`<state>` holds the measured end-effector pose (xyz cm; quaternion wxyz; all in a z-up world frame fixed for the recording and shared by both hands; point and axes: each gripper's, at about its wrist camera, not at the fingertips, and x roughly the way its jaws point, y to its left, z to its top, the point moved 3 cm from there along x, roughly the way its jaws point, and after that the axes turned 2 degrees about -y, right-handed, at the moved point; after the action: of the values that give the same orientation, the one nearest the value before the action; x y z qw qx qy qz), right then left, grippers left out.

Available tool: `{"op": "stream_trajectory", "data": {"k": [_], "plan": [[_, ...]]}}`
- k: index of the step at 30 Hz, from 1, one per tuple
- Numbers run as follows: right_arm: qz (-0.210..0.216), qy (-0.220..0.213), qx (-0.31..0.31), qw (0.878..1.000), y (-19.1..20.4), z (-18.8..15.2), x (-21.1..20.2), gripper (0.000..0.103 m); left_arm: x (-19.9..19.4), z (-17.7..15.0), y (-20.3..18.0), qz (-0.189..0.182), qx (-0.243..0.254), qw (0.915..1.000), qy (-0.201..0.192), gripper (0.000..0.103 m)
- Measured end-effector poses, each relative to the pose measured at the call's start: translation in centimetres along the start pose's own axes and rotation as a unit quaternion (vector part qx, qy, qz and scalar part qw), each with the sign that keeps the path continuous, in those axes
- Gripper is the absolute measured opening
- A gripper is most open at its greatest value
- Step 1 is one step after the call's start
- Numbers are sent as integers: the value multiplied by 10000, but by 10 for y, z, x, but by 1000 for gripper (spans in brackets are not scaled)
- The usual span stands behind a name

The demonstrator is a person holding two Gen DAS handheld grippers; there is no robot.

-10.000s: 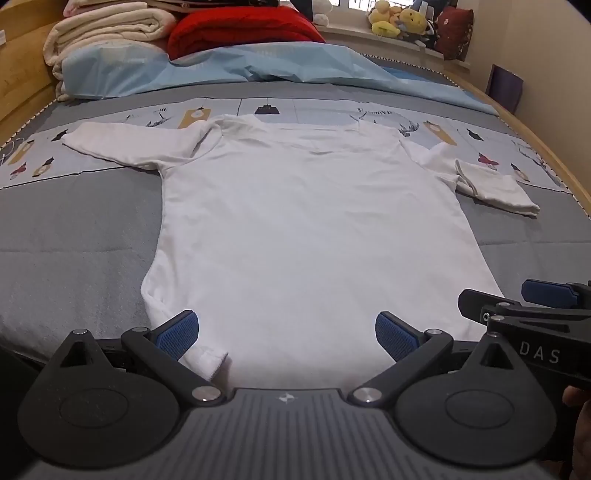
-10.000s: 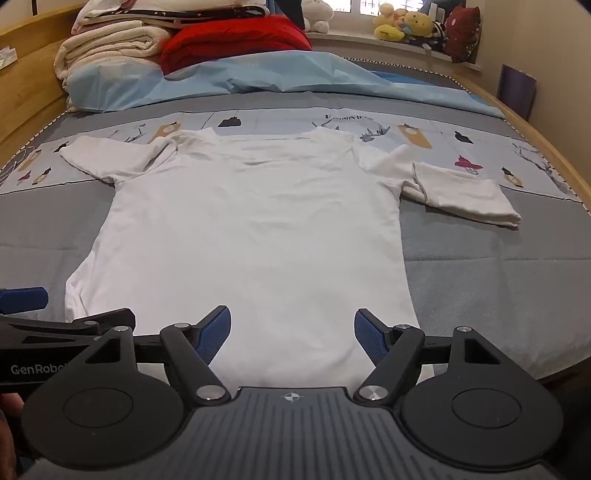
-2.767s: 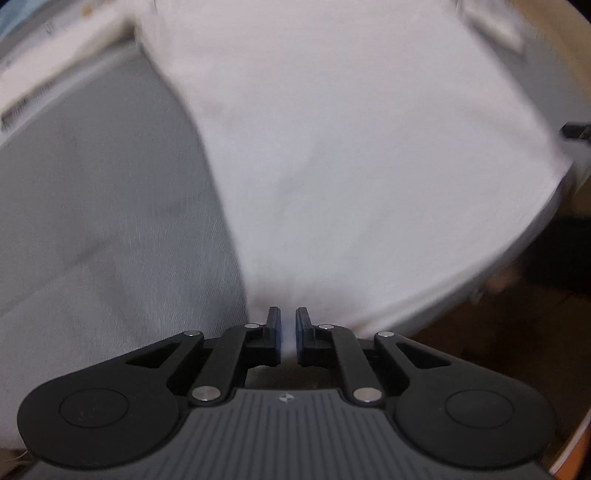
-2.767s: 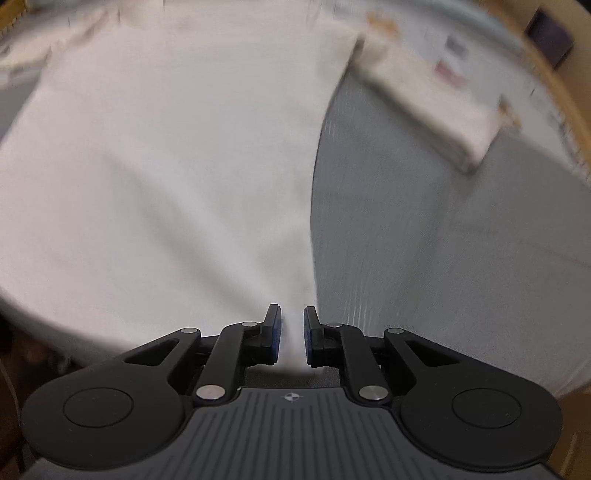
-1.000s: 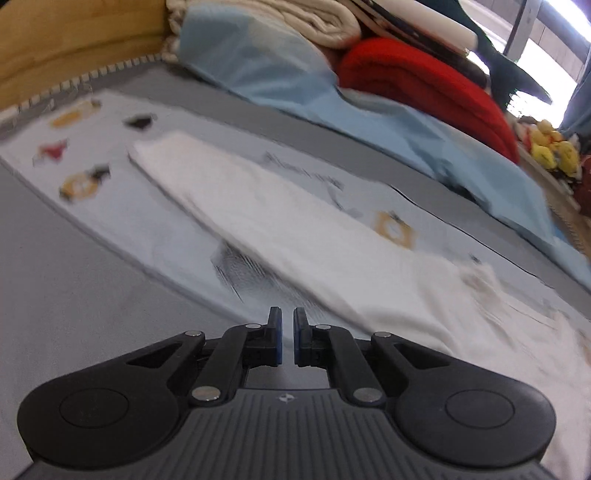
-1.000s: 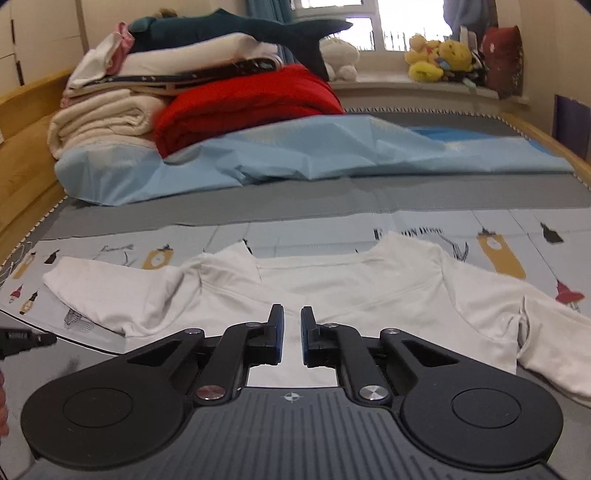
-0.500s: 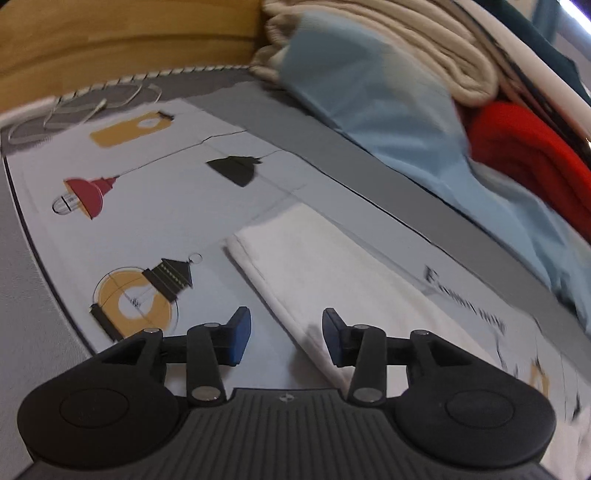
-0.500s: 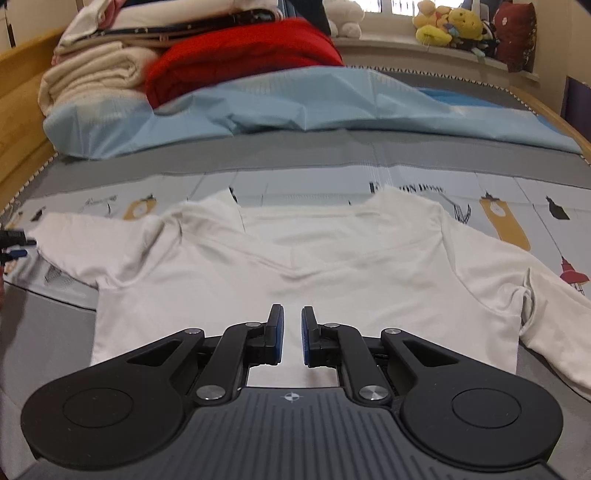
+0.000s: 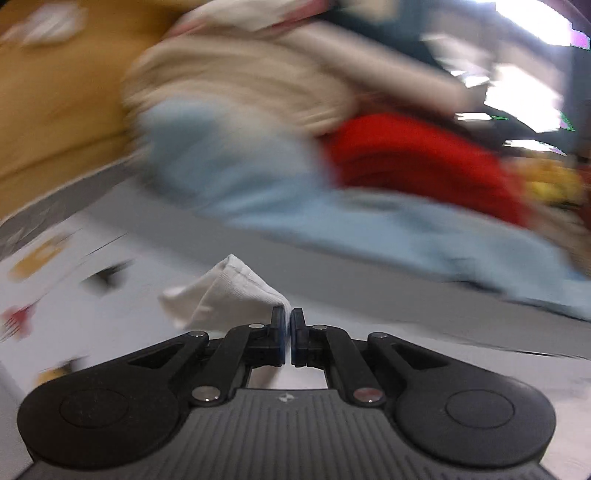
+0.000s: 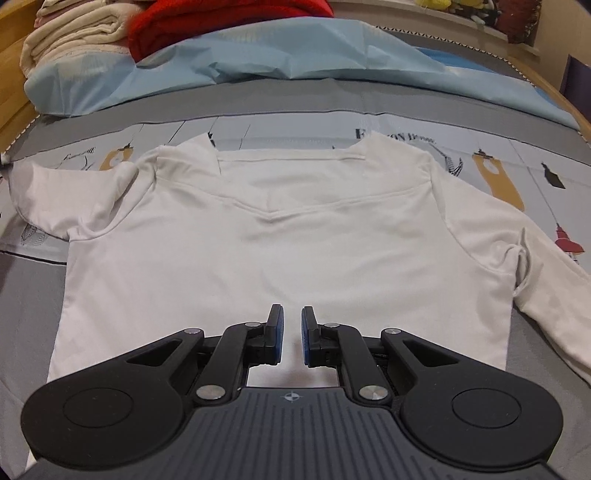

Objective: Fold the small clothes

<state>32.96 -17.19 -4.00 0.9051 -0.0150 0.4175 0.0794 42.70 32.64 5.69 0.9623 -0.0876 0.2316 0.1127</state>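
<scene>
A white long-sleeved shirt lies flat on the bed, neckline at the far end and hem nearest me. Its body is smooth. The sleeve on my right runs out toward the right edge of the right wrist view, and the sleeve on my left stretches toward the left edge.

My left gripper has its 2 jaws pressed together on the cuff of that left sleeve, pinching a corner of the white fabric so the cuff stands up off the bed in a small peak. That view is heavily blurred, so I can only say the cuff looks lifted clear of the cover below it.

My right gripper hangs over the lower middle of the shirt, its blue-padded jaws nearly closed with a narrow gap, and nothing is between them.

Under the shirt is a grey bedcover with a pale band printed with lamps. Beyond it lies a crumpled light blue sheet, then a red blanket and folded cream blankets stacked near the wooden bed frame.
</scene>
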Motion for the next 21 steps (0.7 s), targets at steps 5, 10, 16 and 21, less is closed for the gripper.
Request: {"op": "stream_trajectory", "data": {"k": [5, 10, 16, 21], "plan": [[-119, 60, 241, 9996, -18, -3, -10, 10, -70, -9, -186, -1608, 692, 9843, -212, 2], [-462, 47, 758, 9960, -57, -6, -19, 10, -109, -63, -345, -2670, 693, 9607, 327, 3], [-908, 49, 1734, 9806, -115, -13, -24, 10, -134, -115, -399, -3202, 831, 9333, 1397, 10], [-760, -150, 2404, 9676, -130, -11, -33, 11, -162, -85, -310, -2184, 644, 9672, 1125, 17]]}}
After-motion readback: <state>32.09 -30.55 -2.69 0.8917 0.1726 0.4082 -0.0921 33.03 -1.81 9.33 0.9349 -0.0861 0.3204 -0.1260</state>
